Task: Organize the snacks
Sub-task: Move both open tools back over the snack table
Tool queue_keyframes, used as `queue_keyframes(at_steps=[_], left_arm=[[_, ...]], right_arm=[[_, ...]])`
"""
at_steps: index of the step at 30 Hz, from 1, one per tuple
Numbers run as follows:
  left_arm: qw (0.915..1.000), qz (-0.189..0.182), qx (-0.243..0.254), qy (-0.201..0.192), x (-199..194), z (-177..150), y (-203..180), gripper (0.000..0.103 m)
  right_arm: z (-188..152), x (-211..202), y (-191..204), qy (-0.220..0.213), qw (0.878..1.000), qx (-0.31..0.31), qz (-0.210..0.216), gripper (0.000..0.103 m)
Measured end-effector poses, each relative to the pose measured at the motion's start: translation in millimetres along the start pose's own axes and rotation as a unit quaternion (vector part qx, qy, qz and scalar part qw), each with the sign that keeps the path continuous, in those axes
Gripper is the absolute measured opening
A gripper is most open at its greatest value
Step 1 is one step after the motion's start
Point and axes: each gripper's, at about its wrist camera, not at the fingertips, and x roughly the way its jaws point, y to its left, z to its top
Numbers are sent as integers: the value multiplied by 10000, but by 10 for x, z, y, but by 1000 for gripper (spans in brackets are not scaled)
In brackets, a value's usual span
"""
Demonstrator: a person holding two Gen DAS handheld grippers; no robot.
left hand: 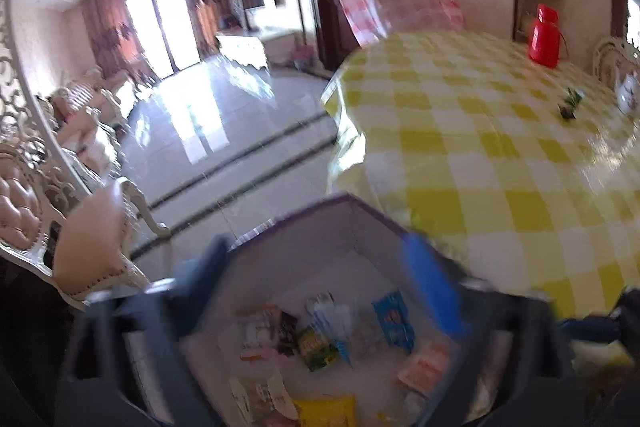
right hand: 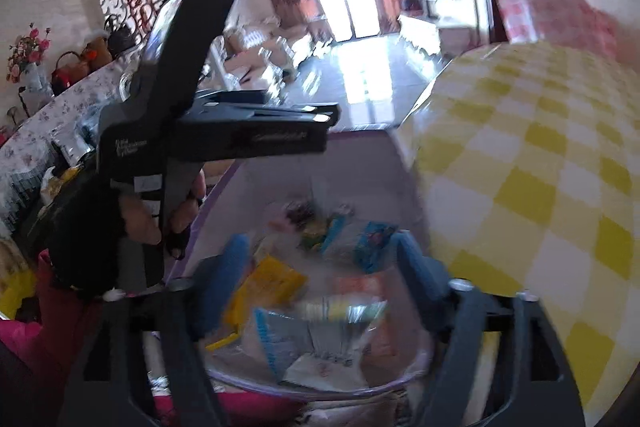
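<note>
Snack packets (left hand: 320, 343) in the purple-rimmed box (left hand: 304, 215) too blurred by motion for any label to be read. Near edge of the box cut off below by the frame. Small dark item (left hand: 570, 105) on the checked table (left hand: 500, 155) too small to identify.

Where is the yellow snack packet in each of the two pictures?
Left wrist view: yellow snack packet at the bottom centre, inside the box.
Right wrist view: it is left of centre, low, in the same box.
Shared landmark: the yellow checked tablecloth, on the right in both.
</note>
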Motion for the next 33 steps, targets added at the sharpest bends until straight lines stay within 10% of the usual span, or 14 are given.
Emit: queue_keyframes(at_steps=[11,22,33], left_arm=[[9930,-833,-726,-409,-287,351,-343,101],[9698,-2415,344,64,434,1029,-2867,101],[9608,-2415,1215,624,1786,1643,-4599,101]], right_arm=[[-138,-1226,-1496,-1305,9669,1492,-1606,87],[-547,-1929,-3212,-1217,8863,2905,-3395,87],[-704,-1966,-4107,-993,8695,3742,-3069,87]])
